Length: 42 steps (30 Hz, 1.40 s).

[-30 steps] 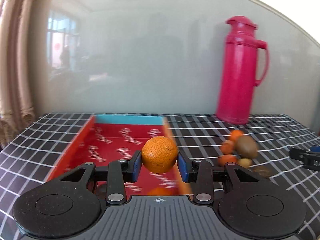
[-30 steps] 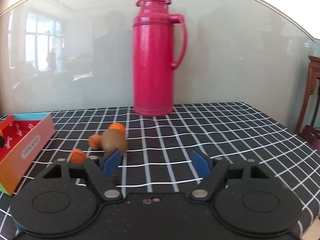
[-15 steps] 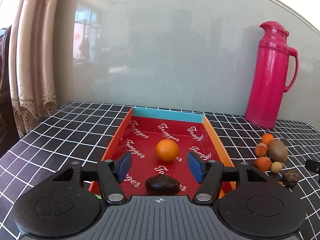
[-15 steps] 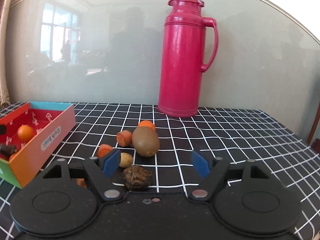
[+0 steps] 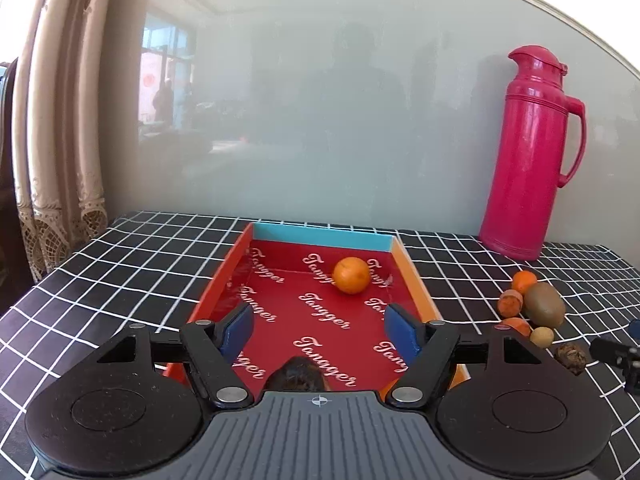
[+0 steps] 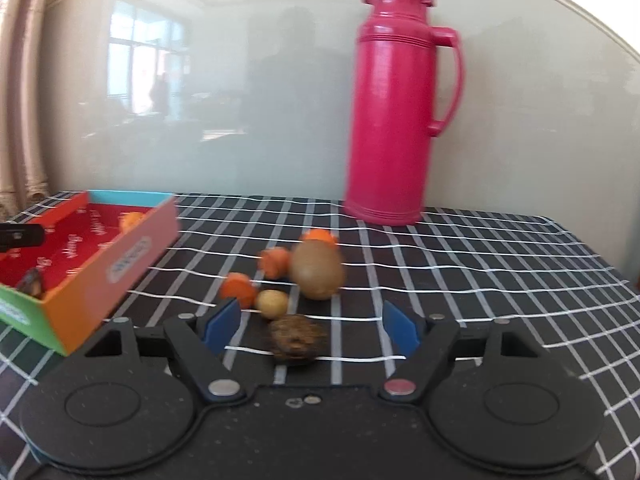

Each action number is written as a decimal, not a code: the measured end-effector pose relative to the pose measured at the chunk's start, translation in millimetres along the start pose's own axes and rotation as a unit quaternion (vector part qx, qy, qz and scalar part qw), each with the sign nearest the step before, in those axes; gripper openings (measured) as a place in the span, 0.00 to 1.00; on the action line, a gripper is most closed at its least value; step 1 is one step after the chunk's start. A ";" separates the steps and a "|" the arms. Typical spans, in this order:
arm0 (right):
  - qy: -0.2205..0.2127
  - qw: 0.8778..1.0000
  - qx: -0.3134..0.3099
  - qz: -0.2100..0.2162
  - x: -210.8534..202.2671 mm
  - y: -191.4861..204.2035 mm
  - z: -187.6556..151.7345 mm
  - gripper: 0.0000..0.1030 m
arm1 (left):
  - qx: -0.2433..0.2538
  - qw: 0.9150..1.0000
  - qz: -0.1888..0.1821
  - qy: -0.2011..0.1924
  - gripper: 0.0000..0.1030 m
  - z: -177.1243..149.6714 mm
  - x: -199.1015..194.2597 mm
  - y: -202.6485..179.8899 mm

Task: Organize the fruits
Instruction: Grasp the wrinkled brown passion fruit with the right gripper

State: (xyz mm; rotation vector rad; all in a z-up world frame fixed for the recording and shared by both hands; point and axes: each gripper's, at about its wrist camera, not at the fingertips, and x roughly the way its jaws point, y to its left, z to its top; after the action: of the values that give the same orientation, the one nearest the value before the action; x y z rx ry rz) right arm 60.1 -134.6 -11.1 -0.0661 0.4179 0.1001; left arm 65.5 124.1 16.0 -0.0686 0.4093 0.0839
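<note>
Both grippers level, fingers (image 5: 239, 330) spread.

Orange (image 5: 351, 275) lies far end of red tray (image 5: 416, 280); kiwi (image 6: 317, 275), small fruits clustered on cloth beside tray.

Bright daylight, window glare on the glossy wall (image 5: 320, 120); right view motion-blurred, fisheye-bent edges

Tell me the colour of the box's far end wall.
Light blue far end wall of the box, clearest in the left wrist view.
</note>
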 end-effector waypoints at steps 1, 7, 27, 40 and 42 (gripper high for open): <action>0.001 1.000 -0.006 0.008 0.2 4.6 -0.2 0.74 | -0.001 1.000 0.002 0.001 0.70 0.0 -0.2 2.3; 0.012 0.999 -0.023 0.018 5.4 22.9 0.5 0.74 | -0.010 1.000 0.014 -0.002 0.70 0.6 -3.3 14.8; 0.078 0.997 0.015 -0.026 39.4 15.7 -0.7 0.68 | -0.023 0.999 0.034 -0.003 0.70 -2.0 -9.6 43.7; 0.121 0.991 0.044 -0.034 56.9 7.6 -5.7 0.55 | -0.027 0.999 0.039 -0.002 0.70 -3.0 -10.6 49.1; 0.121 0.991 0.042 -0.032 57.3 7.3 -5.6 0.51 | -0.025 0.999 0.039 -0.001 0.70 -3.1 -10.2 48.0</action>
State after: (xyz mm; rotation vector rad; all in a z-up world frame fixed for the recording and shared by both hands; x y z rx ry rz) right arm 109.2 -123.0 -40.0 -0.0095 0.6611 0.0104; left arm 50.4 170.9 14.8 -0.1026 0.4073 0.1705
